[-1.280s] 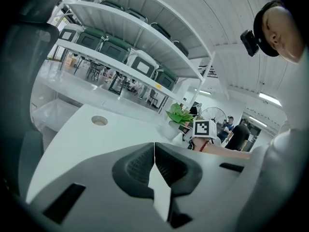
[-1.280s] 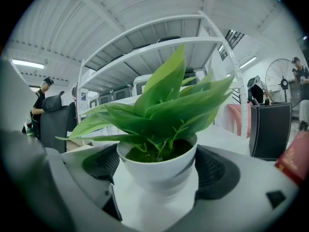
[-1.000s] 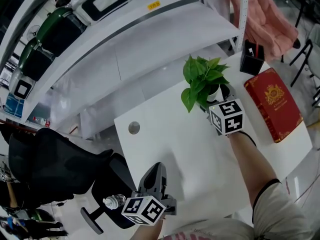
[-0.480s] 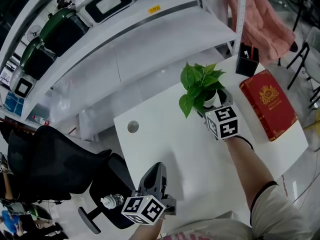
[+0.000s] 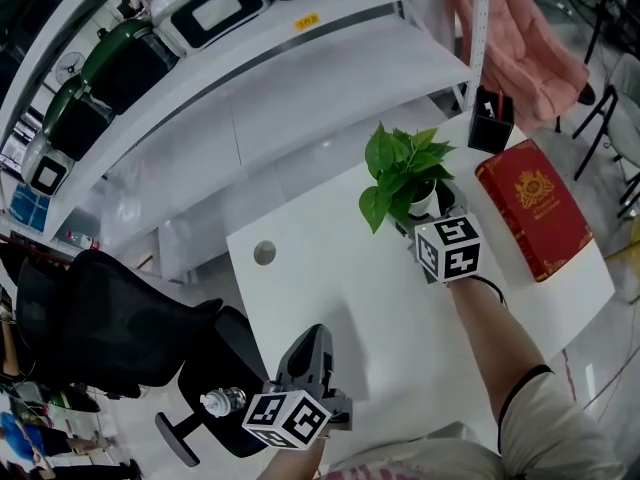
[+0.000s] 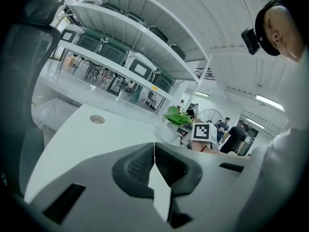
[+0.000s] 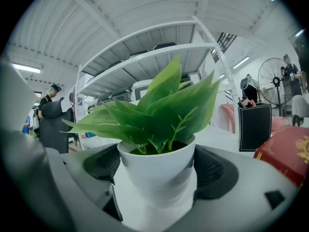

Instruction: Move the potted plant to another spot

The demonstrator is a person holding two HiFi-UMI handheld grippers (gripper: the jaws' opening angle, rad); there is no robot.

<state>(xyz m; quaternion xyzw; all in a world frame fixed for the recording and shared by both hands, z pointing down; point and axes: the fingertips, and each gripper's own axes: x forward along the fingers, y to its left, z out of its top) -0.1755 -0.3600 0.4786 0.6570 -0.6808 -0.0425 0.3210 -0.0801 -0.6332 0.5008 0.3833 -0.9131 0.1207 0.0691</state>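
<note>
On my feed the biggest thing is the white shelving rack (image 5: 300,78), running behind the white table (image 5: 330,298). A black office chair (image 5: 100,328) sits off the table's left side. On the table's right end lies 1 red book (image 5: 535,208), and a black holder (image 5: 490,120) stands just beyond it near the rack post.

The potted plant (image 5: 405,173) is at the far right part of the table, just left of the book, upright, with its green leaves leaning left. My right gripper (image 5: 430,203) has its 2 jaws set on either side of the white pot (image 7: 157,170), pads pressed against the pot's walls. I cannot tell whether the pot's base touches the table.

My left gripper (image 5: 312,353) hangs at the near edge of the table, well apart from the plant; its jaws meet with nothing between them (image 6: 154,158). A small round grommet (image 5: 264,254) sits in the table's left part.
</note>
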